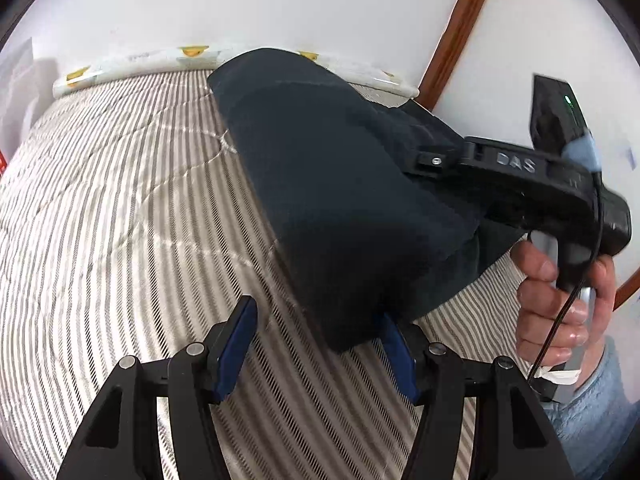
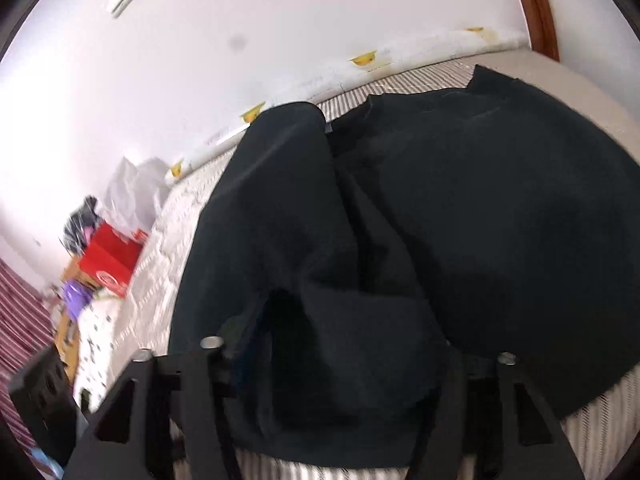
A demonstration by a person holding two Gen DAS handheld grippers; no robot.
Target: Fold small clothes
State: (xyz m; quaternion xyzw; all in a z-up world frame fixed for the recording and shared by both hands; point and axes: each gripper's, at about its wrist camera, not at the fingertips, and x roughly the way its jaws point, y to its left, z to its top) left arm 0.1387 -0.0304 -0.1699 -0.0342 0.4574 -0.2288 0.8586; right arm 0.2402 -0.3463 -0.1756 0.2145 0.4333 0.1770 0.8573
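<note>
A dark navy garment (image 1: 344, 184) hangs lifted above the striped bed cover (image 1: 100, 208). My left gripper (image 1: 316, 320) is open with blue pads, just below the garment's lower edge, which drapes over its right finger. My right gripper is seen from the side in the left wrist view (image 1: 440, 160), its fingers buried in the cloth. In the right wrist view the garment (image 2: 460, 208) covers the fingers completely, bunched between them, with the rest spread on the bed.
A white pillow with yellow prints (image 1: 160, 60) lies along the wall at the bed's far edge. A red box (image 2: 112, 260), plastic bags and clutter sit beside the bed at the left. A wooden door frame (image 1: 456, 28) stands at the right.
</note>
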